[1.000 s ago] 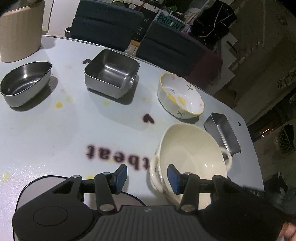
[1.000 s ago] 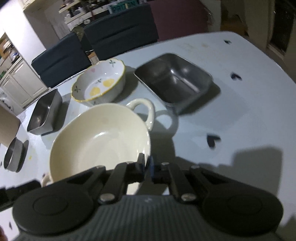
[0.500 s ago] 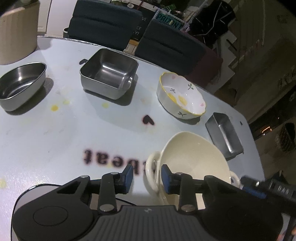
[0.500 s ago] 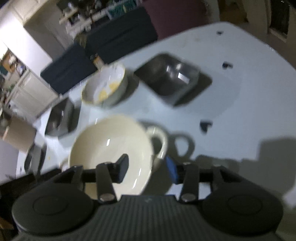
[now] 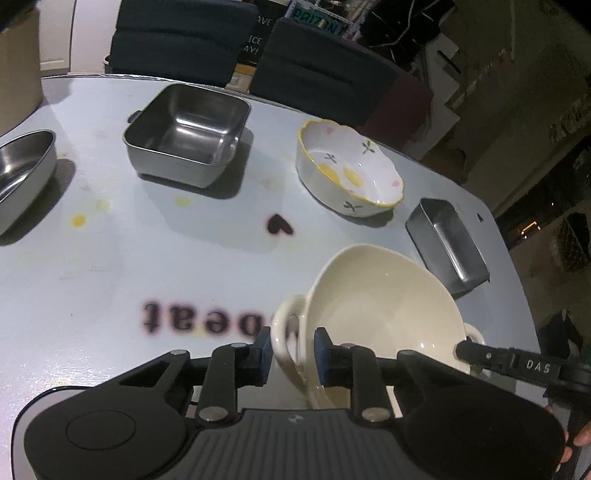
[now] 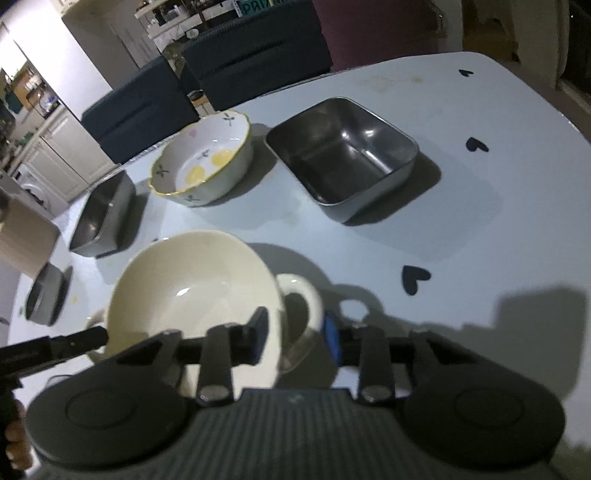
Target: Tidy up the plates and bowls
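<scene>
A cream two-handled bowl [image 5: 380, 295] sits near the table's front edge, with a handle at each side. My left gripper [image 5: 292, 354] straddles one handle and the bowl wall. Its jaws are closing and both pads touch the ceramic. My right gripper [image 6: 295, 336] straddles the opposite handle of the cream bowl [image 6: 192, 288], one pad over the inside and one outside the handle. Those jaws are closing too, with small gaps showing at the pads. Each view shows a black finger of the other gripper at the bowl's far handle.
Behind the cream bowl stand a floral ceramic bowl [image 5: 347, 173], a square steel dish [image 5: 188, 144], a small rectangular steel tin [image 5: 447, 243] and an oval steel bowl [image 5: 22, 173]. Dark chairs [image 5: 177, 33] line the far edge of the white table [image 5: 110, 258]. A beige box [image 6: 22, 236] stands at one end.
My left jaws narrowed from wide open onto the bowl's handle. My right gripper let go of the rim, opened, shifted over the handle and has narrowed again.
</scene>
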Demonstrator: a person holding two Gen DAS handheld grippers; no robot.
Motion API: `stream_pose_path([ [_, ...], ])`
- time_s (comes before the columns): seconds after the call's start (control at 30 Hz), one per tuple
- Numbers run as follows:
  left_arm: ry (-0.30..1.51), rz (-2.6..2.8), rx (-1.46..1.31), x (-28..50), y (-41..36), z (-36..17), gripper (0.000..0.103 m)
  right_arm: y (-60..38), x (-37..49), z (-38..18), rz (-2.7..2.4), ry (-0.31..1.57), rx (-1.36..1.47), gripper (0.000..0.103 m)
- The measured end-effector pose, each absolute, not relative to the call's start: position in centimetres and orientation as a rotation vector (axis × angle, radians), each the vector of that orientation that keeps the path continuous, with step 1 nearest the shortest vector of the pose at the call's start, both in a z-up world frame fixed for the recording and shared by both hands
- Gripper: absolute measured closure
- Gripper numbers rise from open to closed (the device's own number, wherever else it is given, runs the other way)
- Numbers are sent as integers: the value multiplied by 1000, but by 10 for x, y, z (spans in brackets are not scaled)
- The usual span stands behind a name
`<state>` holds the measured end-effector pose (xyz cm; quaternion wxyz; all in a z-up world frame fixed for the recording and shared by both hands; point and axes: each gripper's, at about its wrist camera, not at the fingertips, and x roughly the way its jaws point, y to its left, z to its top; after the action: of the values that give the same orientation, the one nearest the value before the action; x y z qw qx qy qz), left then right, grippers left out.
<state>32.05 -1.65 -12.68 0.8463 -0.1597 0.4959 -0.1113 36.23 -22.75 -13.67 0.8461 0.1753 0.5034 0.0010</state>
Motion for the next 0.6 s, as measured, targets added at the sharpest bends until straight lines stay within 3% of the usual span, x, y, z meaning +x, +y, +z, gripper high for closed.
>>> stream_pose_path([
  [0.6, 1051, -215, -313, 326, -22, -134, 81, -236, 374, -150, 87, 1066, 382, 71],
])
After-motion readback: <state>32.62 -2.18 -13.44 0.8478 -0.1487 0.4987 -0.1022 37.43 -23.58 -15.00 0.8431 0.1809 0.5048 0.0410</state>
